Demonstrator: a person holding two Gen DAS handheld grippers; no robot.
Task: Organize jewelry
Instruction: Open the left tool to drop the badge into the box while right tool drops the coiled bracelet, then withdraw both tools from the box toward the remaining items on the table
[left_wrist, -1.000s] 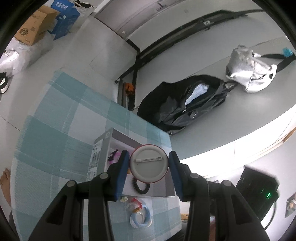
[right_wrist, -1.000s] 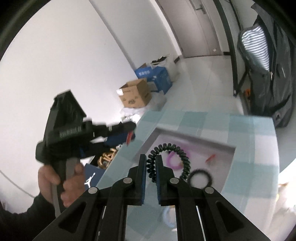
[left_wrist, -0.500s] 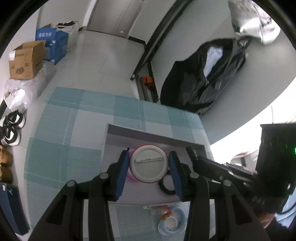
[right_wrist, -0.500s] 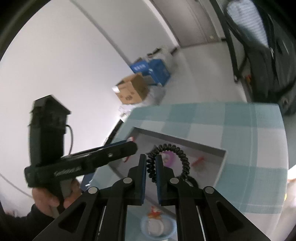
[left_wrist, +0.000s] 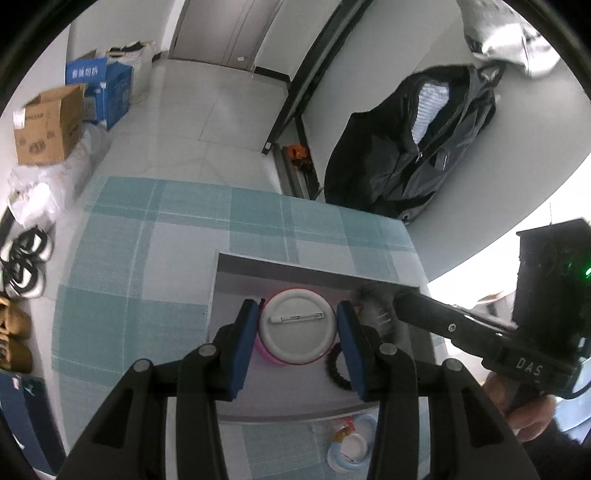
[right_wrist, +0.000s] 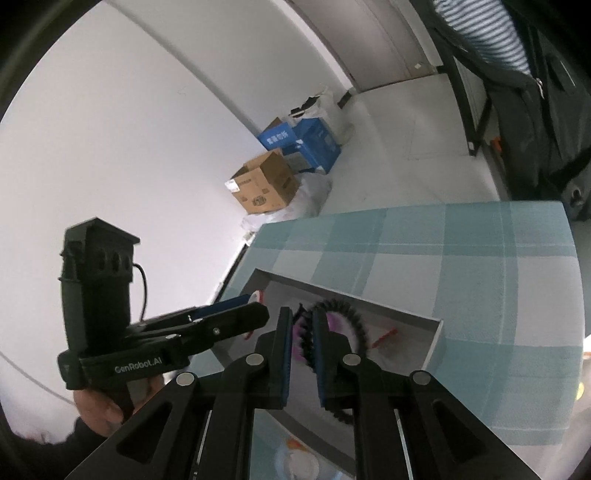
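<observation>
A round pin badge (left_wrist: 297, 328), white-backed with a red rim, sits pinched between the blue pads of my left gripper (left_wrist: 297, 314), just above the open grey box (left_wrist: 314, 271). My right gripper (right_wrist: 303, 317) points into the same box (right_wrist: 432, 343) from the right, and its jaws are opening. The black spiral hair tie (right_wrist: 351, 317) shows blurred between and past the pads, slipping free over the box. In the box lie a pink tie (left_wrist: 260, 349), a black beaded band (left_wrist: 336, 369) and a small red clip (right_wrist: 384, 338).
The box rests on a teal checked tablecloth (left_wrist: 166, 258). A small blue dish (left_wrist: 351, 446) with trinkets sits in front of it. The two grippers' tips nearly meet over the box. Cardboard boxes (left_wrist: 48, 125), shoes (left_wrist: 22, 266) and a black bag (left_wrist: 424, 147) lie on the floor.
The right gripper has come down to the box and its jaws have parted, so the spiral tie blurs loose. The left gripper turned and settled over the box with the badge.
</observation>
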